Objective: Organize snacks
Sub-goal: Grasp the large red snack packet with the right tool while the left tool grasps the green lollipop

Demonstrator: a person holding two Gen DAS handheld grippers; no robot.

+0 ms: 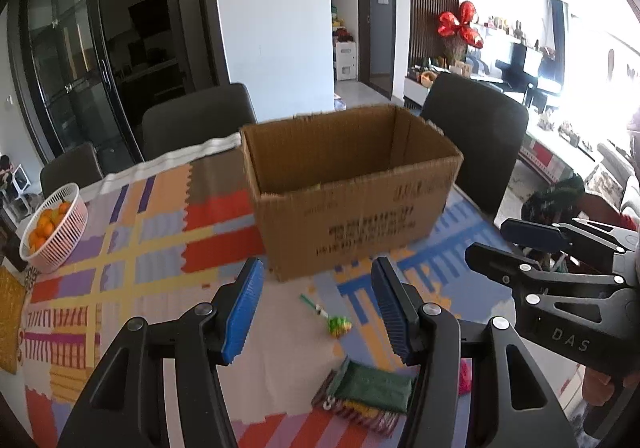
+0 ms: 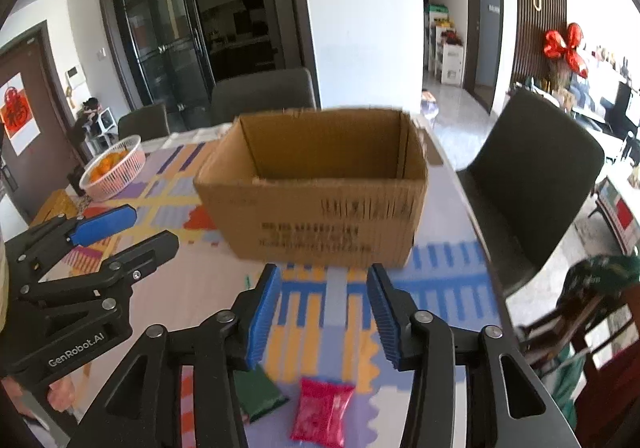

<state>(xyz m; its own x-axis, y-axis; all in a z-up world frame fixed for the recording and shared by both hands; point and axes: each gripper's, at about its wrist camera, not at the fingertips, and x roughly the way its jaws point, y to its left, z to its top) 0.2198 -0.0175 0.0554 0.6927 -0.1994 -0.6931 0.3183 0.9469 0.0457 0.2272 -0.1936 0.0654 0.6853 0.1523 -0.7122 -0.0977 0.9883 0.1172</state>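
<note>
An open cardboard box stands on the patterned tablecloth beyond both grippers. My left gripper is open above the cloth with nothing between its blue pads. Below it lie a green lollipop and a dark green snack packet on top of a striped packet. My right gripper is open and empty too. A red snack packet lies just under it, with the dark green packet to its left. Each gripper shows at the edge of the other's view: the right gripper and the left gripper.
A pink basket of oranges sits at the table's far left. Dark chairs stand behind the table and at its right end. The table's right edge runs close to my right gripper.
</note>
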